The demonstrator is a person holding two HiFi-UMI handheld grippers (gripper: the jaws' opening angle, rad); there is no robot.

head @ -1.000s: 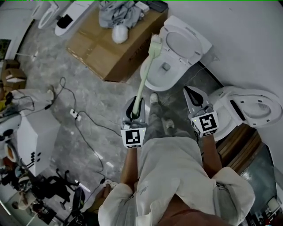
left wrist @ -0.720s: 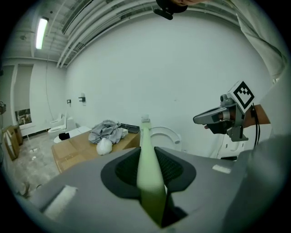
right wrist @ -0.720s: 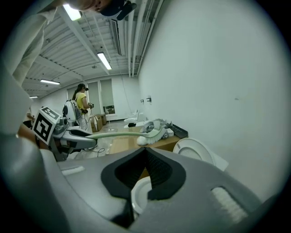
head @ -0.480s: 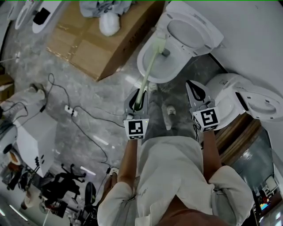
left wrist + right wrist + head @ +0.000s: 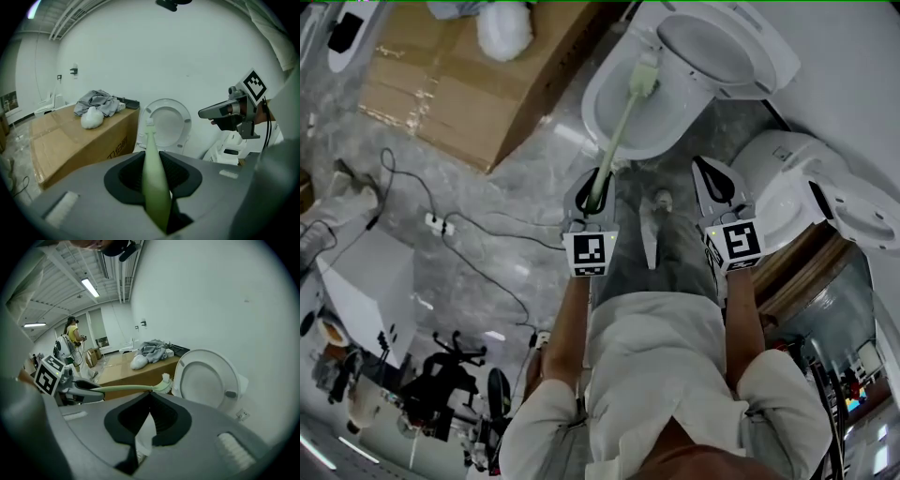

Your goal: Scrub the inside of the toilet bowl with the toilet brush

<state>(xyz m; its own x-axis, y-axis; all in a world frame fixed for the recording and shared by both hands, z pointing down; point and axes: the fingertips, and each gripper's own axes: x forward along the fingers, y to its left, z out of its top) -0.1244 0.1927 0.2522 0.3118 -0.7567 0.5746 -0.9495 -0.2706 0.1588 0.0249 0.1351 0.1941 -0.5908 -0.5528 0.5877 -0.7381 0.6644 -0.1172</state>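
Observation:
A white toilet (image 5: 614, 127) stands ahead with its lid (image 5: 727, 42) raised. My left gripper (image 5: 594, 195) is shut on the pale green handle of the toilet brush (image 5: 617, 141). The brush's white bristle head (image 5: 643, 79) is over the bowl opening; whether it touches the porcelain I cannot tell. In the left gripper view the handle (image 5: 155, 183) runs between the jaws up toward the lid (image 5: 167, 124). My right gripper (image 5: 717, 187) hangs to the right of the bowl, shut on nothing. Its own view shows the brush (image 5: 126, 389) passing across in front of the lid (image 5: 206, 380).
A large cardboard box (image 5: 450, 84) with a white bag (image 5: 504, 26) on it stands left of the toilet. A second toilet (image 5: 811, 187) lies on the right. Cables and a power strip (image 5: 438, 225) trail over the grey floor at left. A person (image 5: 72, 338) stands far back.
The person has stepped closer to the toilet. The brush head moved from the bowl's left rim to over the bowl opening. Both grippers kept their states.

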